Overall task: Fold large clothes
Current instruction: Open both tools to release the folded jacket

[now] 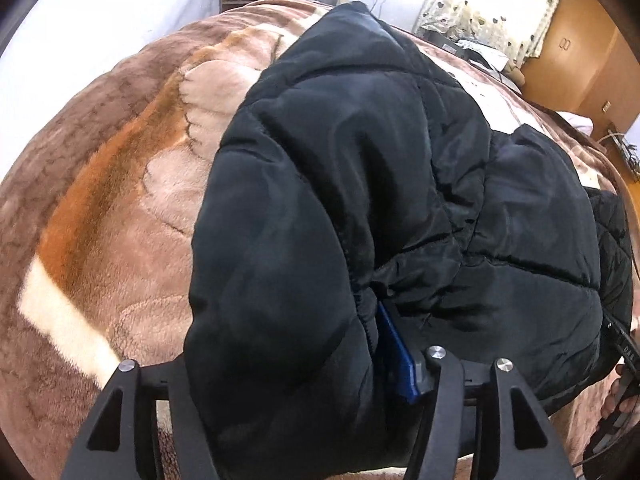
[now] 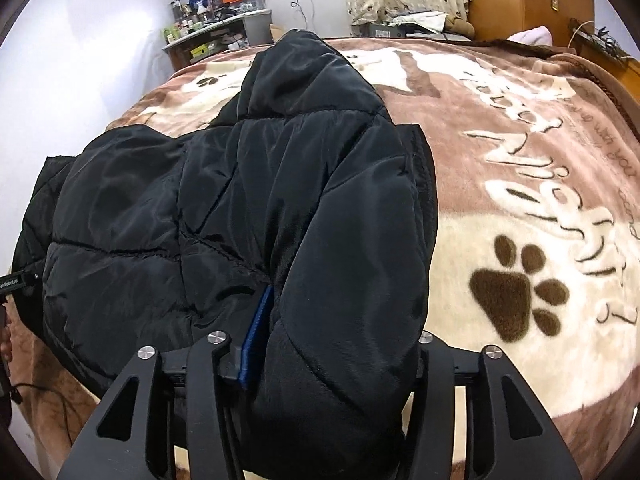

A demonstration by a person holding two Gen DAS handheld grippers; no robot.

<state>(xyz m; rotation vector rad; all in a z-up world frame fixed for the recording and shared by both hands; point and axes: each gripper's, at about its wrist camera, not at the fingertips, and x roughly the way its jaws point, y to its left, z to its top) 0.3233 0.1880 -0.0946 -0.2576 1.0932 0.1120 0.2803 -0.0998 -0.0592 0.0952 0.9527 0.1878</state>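
A black puffy jacket [image 1: 360, 200] lies on a bed, over a brown plush blanket [image 1: 120, 200] printed with cream paw prints and lettering. It is bunched along the bed's near half, its quilted panels heaped over one another.

Each wrist camera looks along its own tongs. The left tongs [image 1: 304, 376] are clamped on a thick roll of jacket fabric at its near edge; a blue finger pad [image 1: 400, 360] shows pressed against the cloth. The right tongs [image 2: 332, 360] grip a similar thick roll of the jacket [image 2: 240, 208] on its side, again with one blue pad [image 2: 256, 344] visible and the other finger buried under fabric. A hand and cable sit at the far right edge of the left view.

Risks, as a judgement: the shell looks slick and the padding springy (it likely resists creasing), so a fold may slide or puff back open once let go. Each grip seems to hold several layers; lifting could drag hidden parts along and skew the fold. The plush blanket may also catch and ruck under a dragged edge.
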